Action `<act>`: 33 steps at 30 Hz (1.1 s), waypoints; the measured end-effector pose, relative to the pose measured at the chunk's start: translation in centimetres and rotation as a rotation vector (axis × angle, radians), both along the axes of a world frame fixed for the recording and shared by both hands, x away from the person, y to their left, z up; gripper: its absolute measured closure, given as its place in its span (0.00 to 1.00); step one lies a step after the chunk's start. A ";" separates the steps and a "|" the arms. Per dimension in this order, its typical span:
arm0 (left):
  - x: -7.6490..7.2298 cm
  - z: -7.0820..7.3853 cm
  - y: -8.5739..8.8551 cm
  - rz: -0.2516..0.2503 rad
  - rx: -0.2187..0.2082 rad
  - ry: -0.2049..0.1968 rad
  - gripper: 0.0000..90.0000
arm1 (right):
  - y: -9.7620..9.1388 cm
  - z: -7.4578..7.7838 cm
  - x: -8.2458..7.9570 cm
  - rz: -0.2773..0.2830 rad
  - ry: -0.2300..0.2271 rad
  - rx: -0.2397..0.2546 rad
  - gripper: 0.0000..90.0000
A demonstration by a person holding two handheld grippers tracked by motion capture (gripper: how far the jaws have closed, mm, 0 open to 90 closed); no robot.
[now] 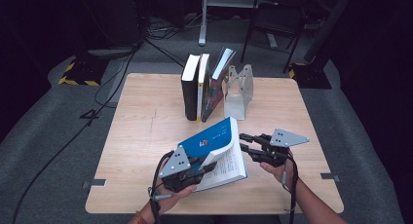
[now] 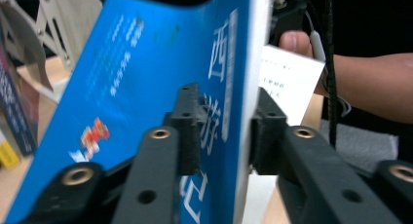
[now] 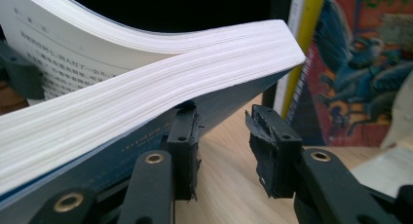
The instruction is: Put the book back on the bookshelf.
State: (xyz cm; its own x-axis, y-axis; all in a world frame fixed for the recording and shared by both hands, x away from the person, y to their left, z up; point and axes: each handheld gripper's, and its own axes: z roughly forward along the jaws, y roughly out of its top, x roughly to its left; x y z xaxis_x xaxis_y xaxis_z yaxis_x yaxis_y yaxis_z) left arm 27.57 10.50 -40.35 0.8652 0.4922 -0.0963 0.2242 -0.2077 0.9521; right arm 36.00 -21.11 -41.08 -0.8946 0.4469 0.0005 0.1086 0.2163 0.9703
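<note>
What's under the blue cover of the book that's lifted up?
Under the lifted blue cover are the book's white pages, some with printed text. The left gripper clamps the cover's spine edge. The wooden table lies beneath; whatever sits directly under the book is hidden.

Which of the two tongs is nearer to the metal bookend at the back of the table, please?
The right. The right tongs sit almost straight in front of the metal bookend, by the blue book's page edge. The left tongs are farther back and to the left, around its front cover.

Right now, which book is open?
The blue-covered book between the grippers, pages fanned. The three books by the metal bookend stand closed.
</note>
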 end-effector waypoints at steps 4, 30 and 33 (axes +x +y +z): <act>-1.4 -1.5 0.9 0.070 0.044 0.013 0.61 | 1.4 0.8 -0.3 0.029 -0.004 -0.005 0.66; 4.5 -0.7 1.9 -0.173 -0.125 0.059 0.86 | 1.4 2.3 2.2 0.003 -0.015 -0.065 0.68; 5.7 -0.1 0.4 -0.225 -0.144 0.038 0.87 | -0.1 2.8 2.1 -0.016 -0.032 -0.068 0.68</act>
